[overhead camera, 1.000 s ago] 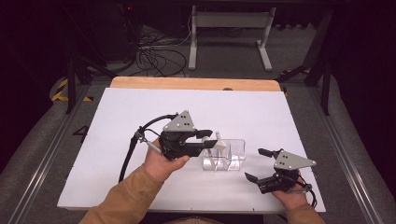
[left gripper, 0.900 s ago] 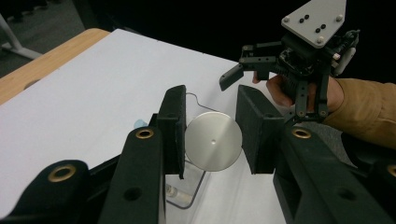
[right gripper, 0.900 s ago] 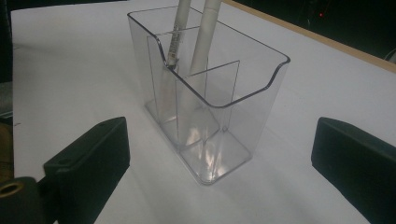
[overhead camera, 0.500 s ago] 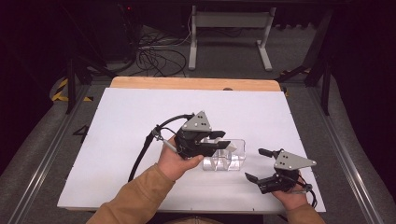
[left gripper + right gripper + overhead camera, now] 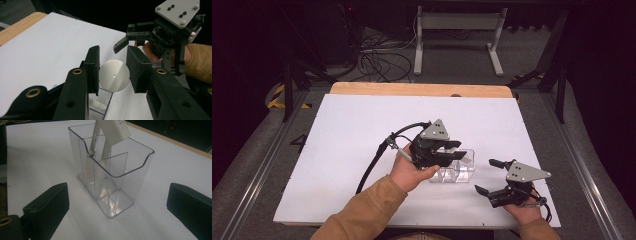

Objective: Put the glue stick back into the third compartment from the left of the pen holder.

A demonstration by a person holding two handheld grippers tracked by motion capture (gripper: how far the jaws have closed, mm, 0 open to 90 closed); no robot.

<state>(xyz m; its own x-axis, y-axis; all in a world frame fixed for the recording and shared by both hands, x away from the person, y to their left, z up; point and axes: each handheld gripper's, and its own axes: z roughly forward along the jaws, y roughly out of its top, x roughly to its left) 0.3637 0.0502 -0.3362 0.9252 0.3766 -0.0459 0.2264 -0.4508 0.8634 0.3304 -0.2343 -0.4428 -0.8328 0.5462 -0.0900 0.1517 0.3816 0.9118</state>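
Note:
A clear plastic organizer (image 5: 456,173) with several compartments stands on the white table (image 5: 362,130). My left gripper (image 5: 459,151) hovers over its top, shut on a white tube (image 5: 113,130) whose round silvery end (image 5: 114,75) sits between the pads. The tube leans down into the organizer's (image 5: 110,182) back compartment. A thin pen-like stick (image 5: 93,142) leans inside beside it. My right gripper (image 5: 485,176) rests on the table just right of the organizer, jaws wide open and facing it, nothing between them. The left gripper view shows the right gripper (image 5: 122,37) beyond the tube.
The white table top has a wooden strip (image 5: 422,90) along its far edge. Cables (image 5: 382,60) and a metal stand (image 5: 457,35) lie on the floor beyond it. The left gripper's cable (image 5: 377,160) loops over the table to its left.
My left gripper has carried the white tube to the right, from the organizer's left side to above it. The right gripper has stayed put.

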